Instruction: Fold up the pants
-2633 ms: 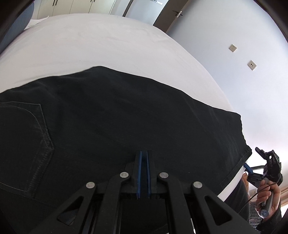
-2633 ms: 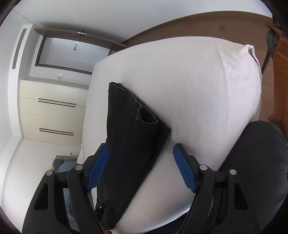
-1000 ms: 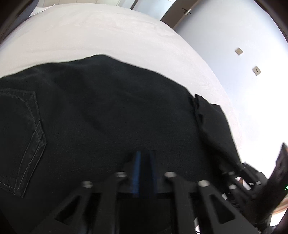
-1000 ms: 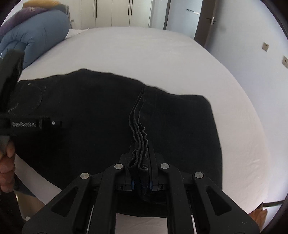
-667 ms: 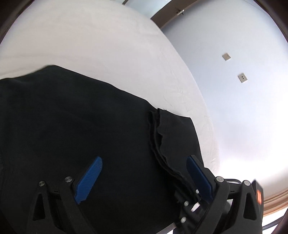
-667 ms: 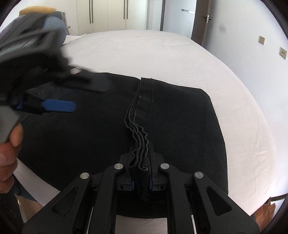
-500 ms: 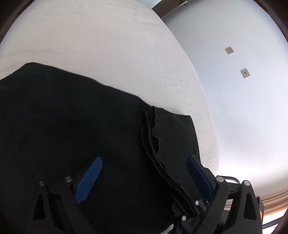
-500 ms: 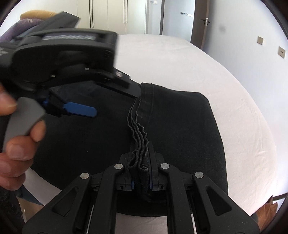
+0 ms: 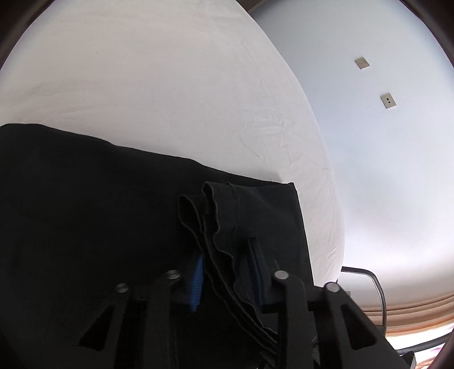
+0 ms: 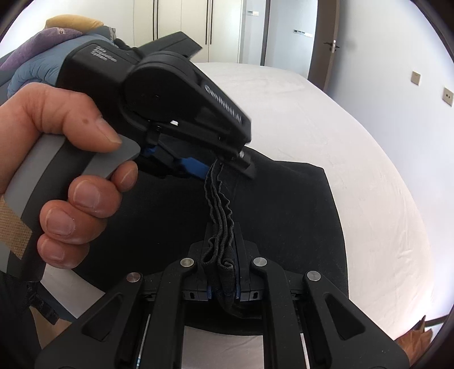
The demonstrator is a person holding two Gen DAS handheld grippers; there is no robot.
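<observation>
- While the black pants (image 9: 85,213) lie spread over the white bed (image 9: 170,85), their stacked leg hems (image 9: 215,227) rise between the two grippers.
- At left, the left gripper (image 9: 227,275), held by the person's hand (image 10: 56,159), has its blue pads (image 9: 197,281) partly apart around the hems, not yet clamped.
- At right, the right gripper (image 10: 221,272) is pinched tight on the bunched hems.

White bed (image 9: 170,99), pale wall (image 9: 383,156) (two switch plates), white wardrobes (image 10: 198,25), dark door (image 10: 326,42).
</observation>
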